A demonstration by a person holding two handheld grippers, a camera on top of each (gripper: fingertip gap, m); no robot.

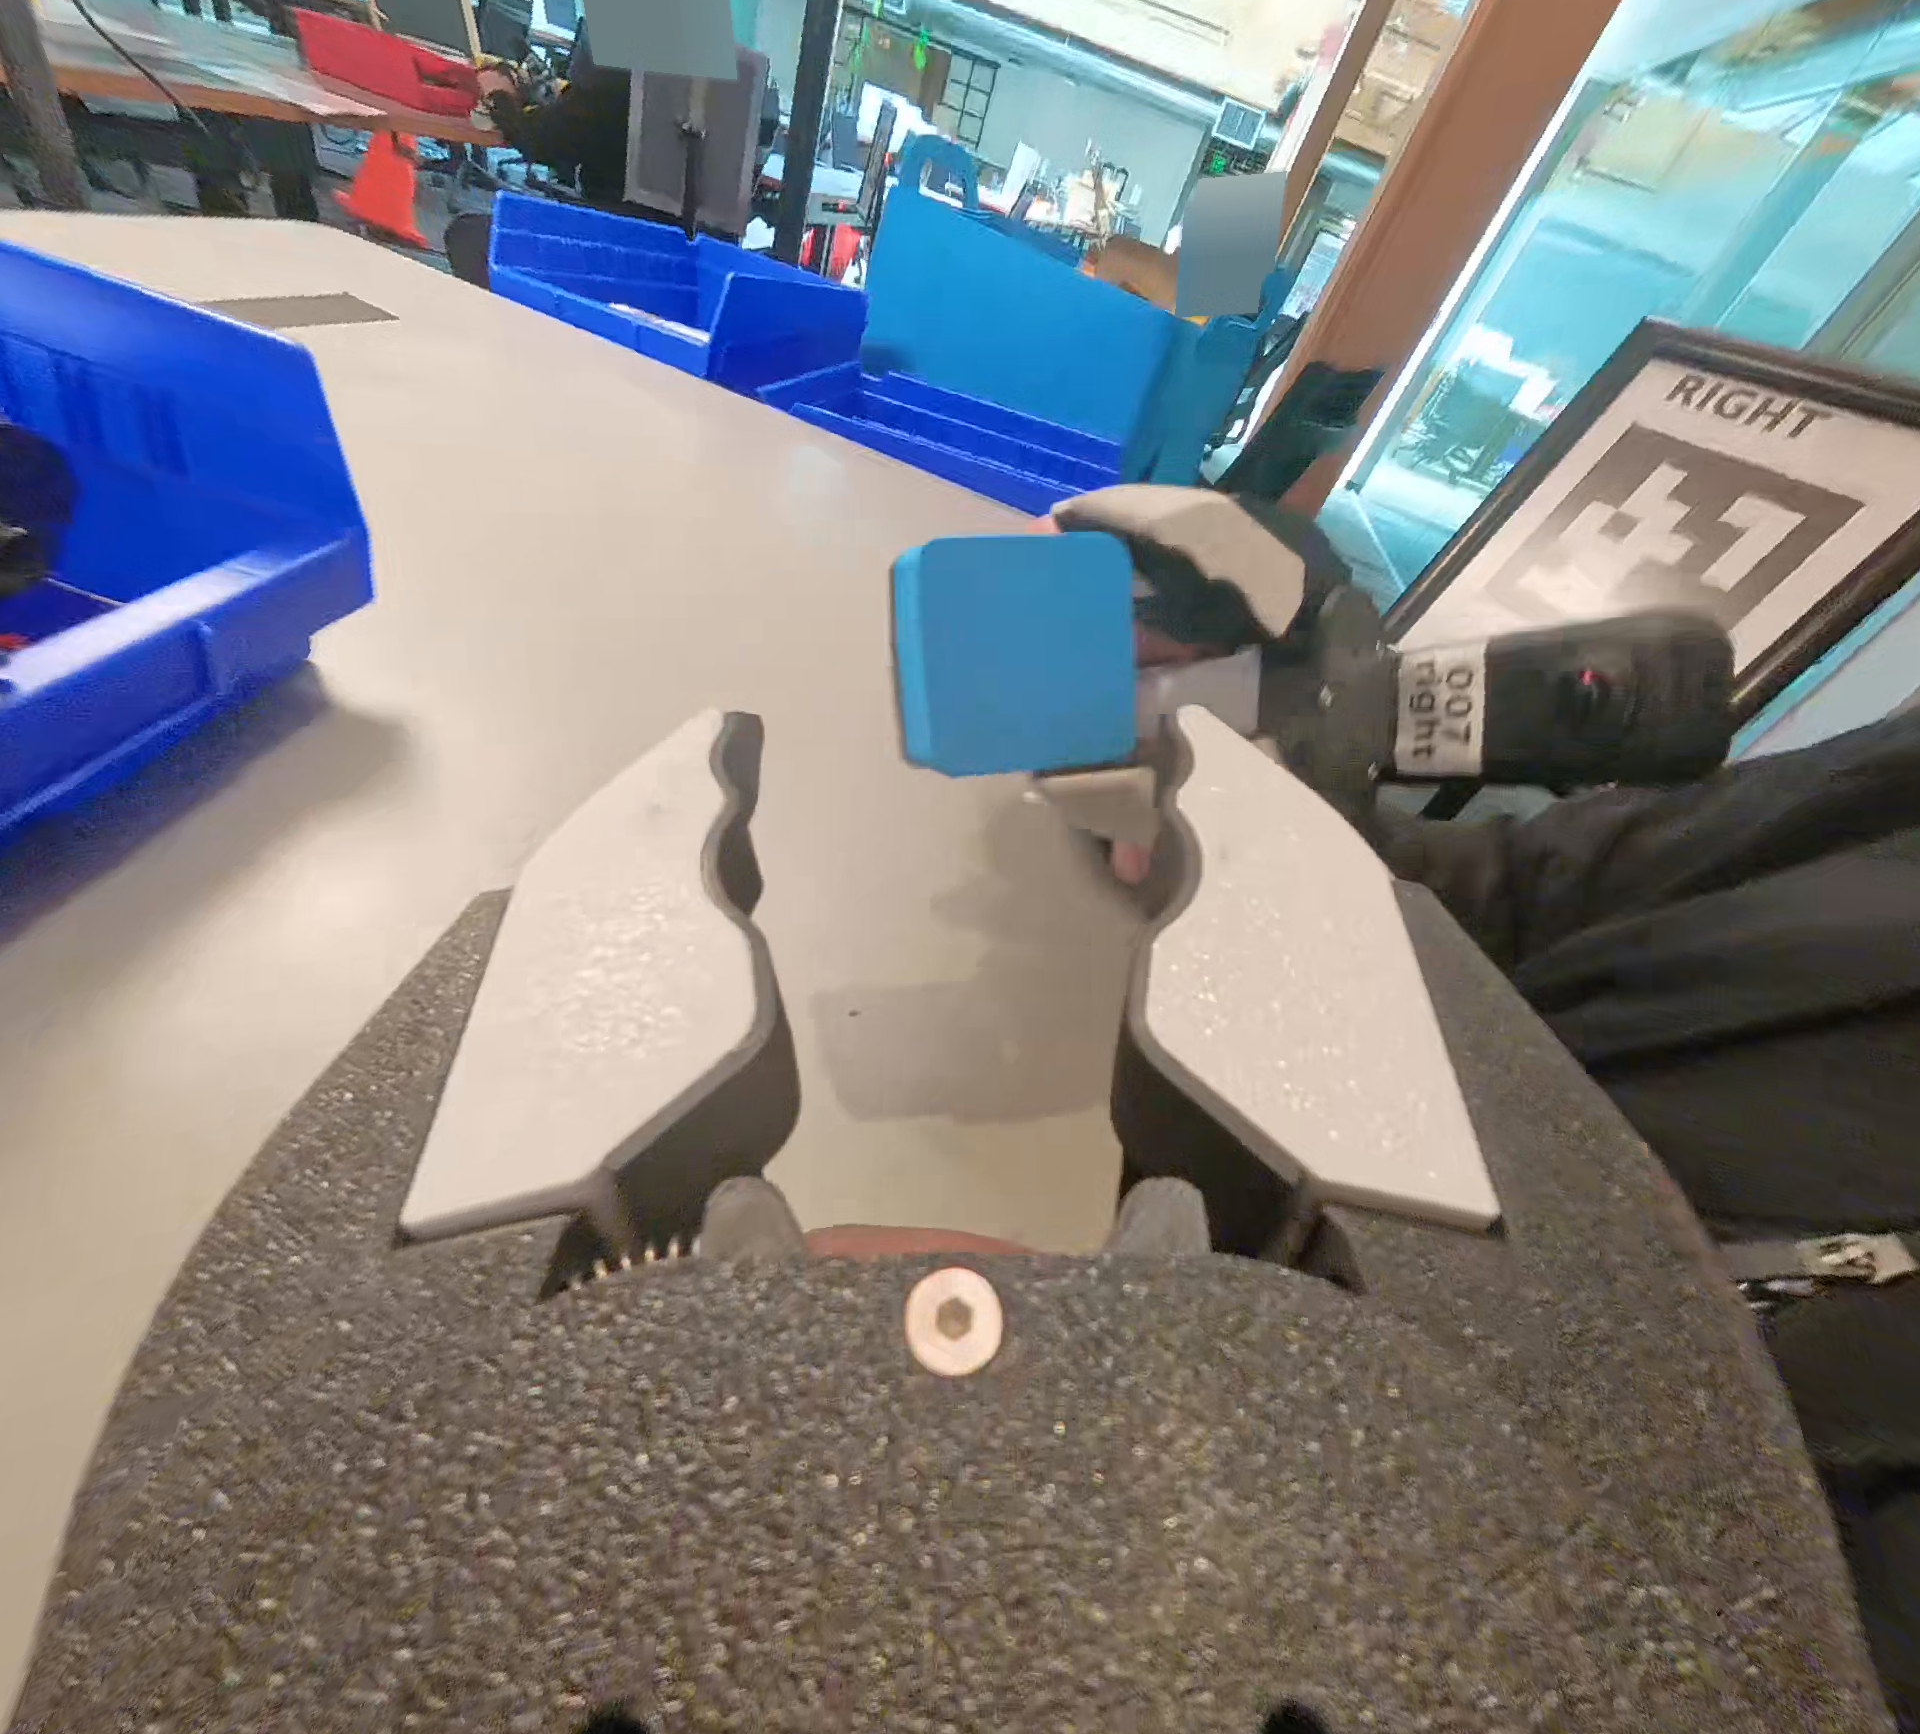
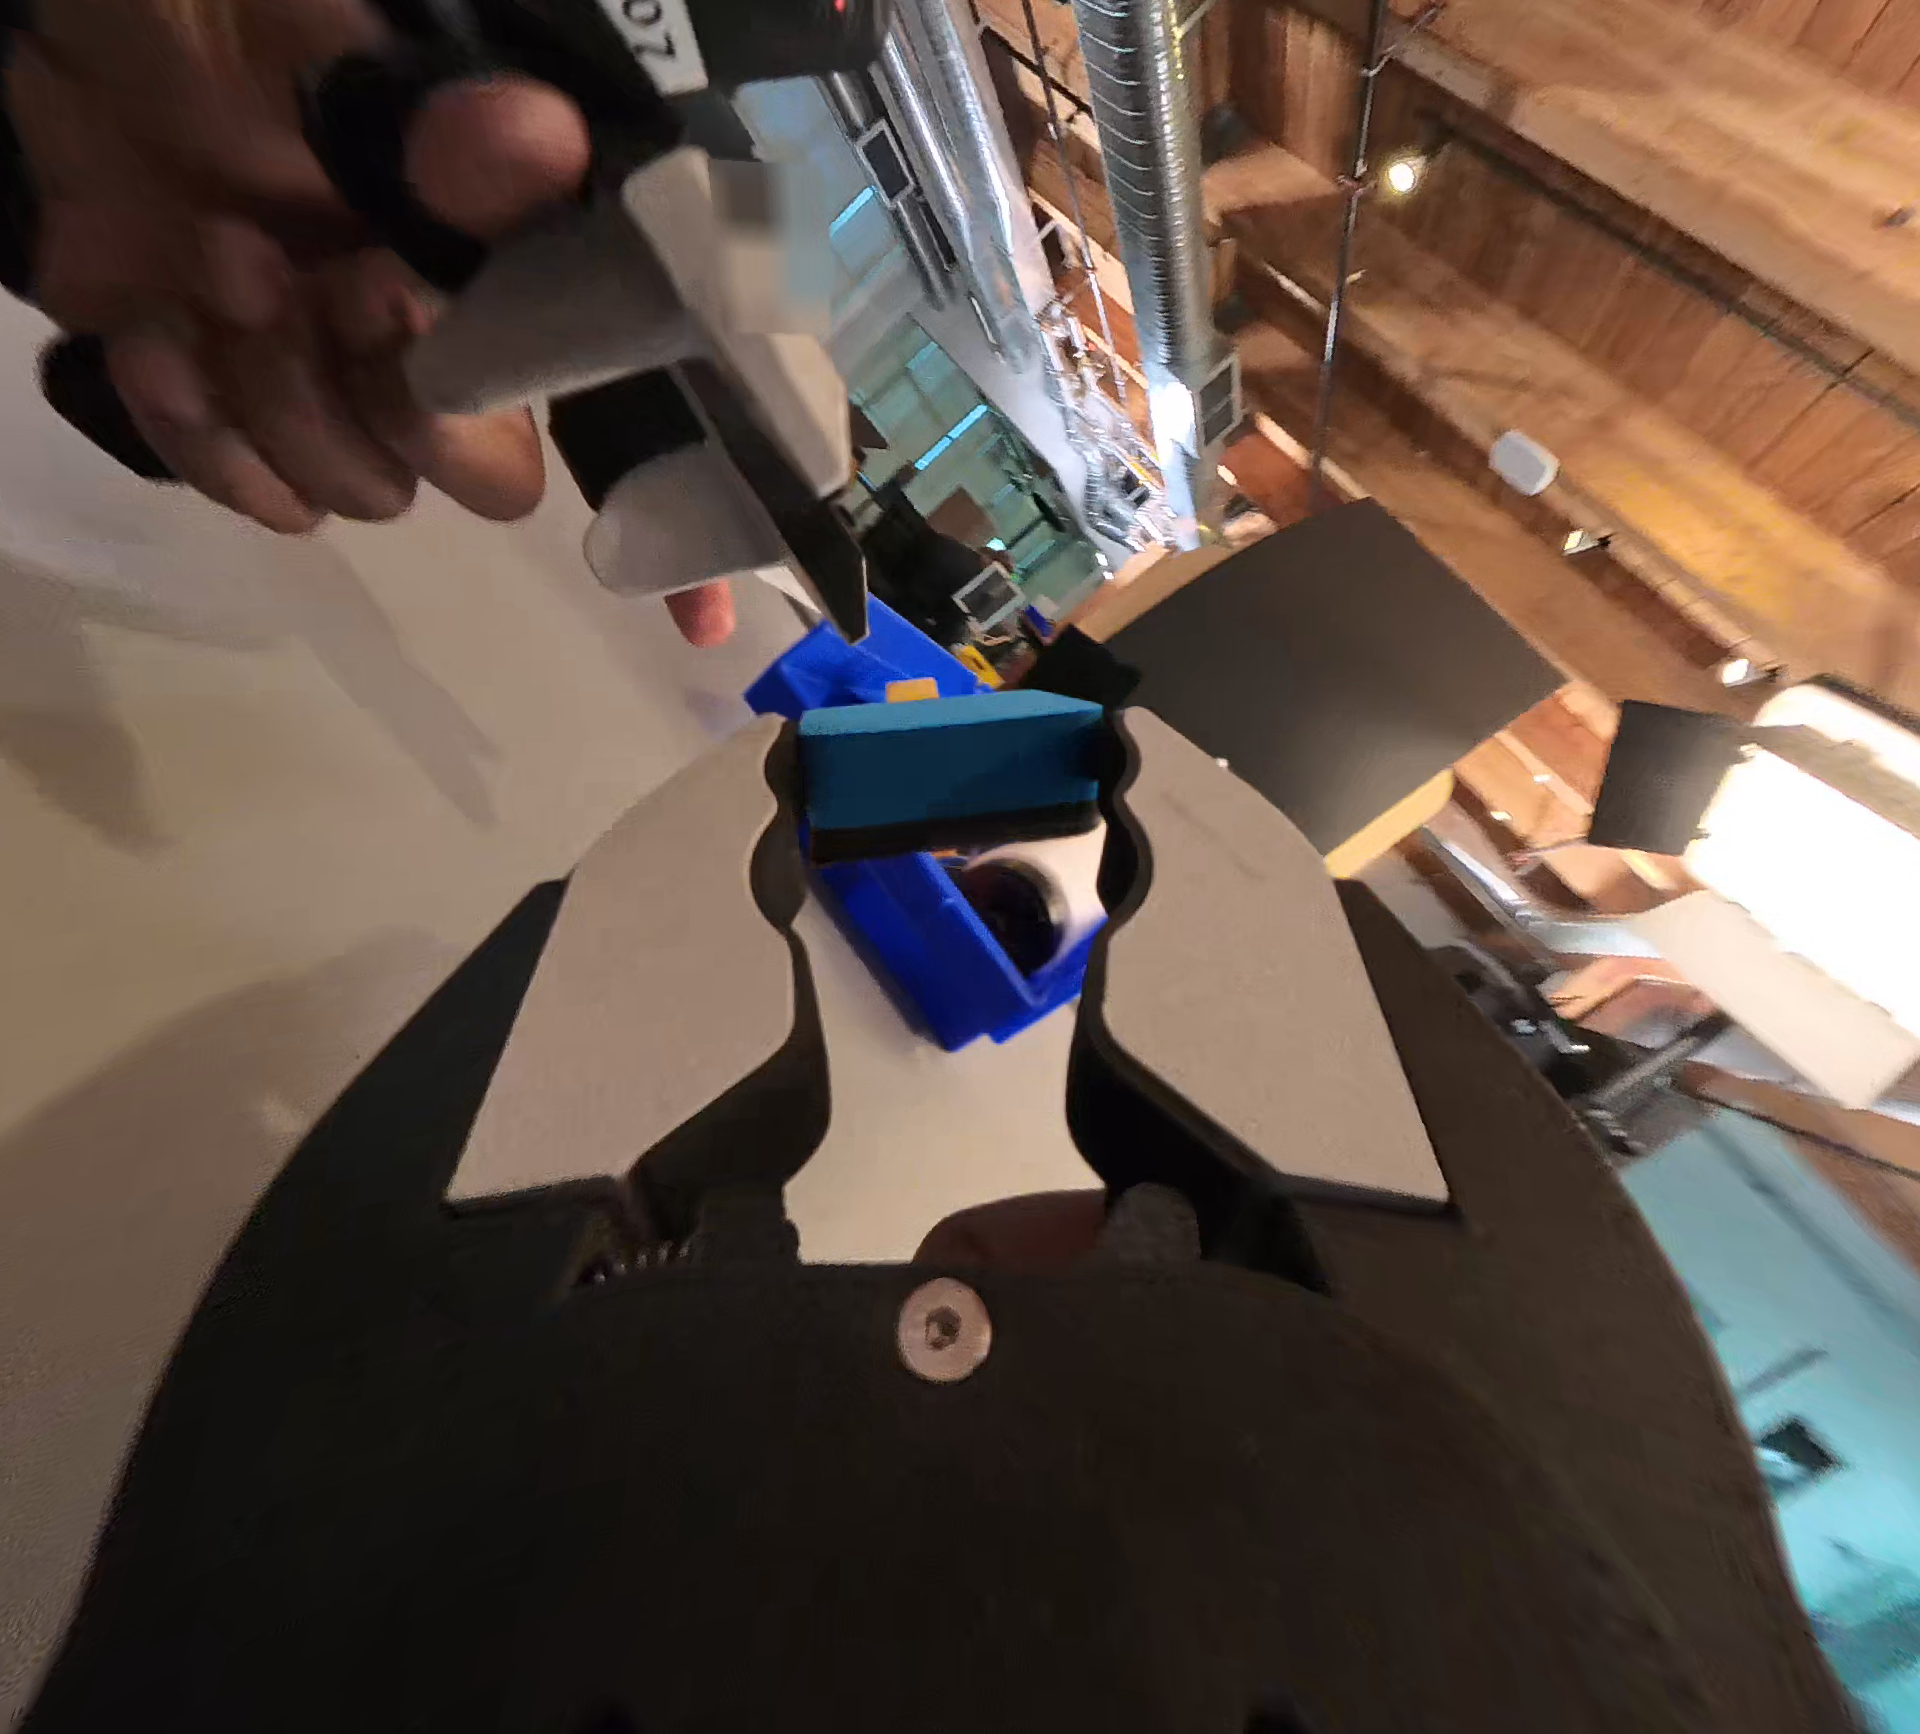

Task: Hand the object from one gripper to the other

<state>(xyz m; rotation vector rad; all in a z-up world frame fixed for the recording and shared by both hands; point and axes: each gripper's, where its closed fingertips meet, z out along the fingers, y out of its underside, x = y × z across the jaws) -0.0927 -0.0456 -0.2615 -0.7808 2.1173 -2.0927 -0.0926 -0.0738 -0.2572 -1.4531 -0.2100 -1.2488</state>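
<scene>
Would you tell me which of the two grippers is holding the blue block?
The right gripper: its fingers are shut on the blue block, while the left gripper is open and empty.

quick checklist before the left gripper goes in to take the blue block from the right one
1. Right gripper has the blue block clamped between its fingers: ok.
2. Left gripper open enough to take it: ok, there is a wide gap between its fingers.
3. Block lined up with that gap: not ok, in the left wrist view it sits above and right of centre.
4. Free block face for the left fingers: ok, the broad blue face is exposed.
5. Block off the table: ok, held in the air.
6. Clearance between the two grippers: cannot tell, they overlap in the picture.
</scene>
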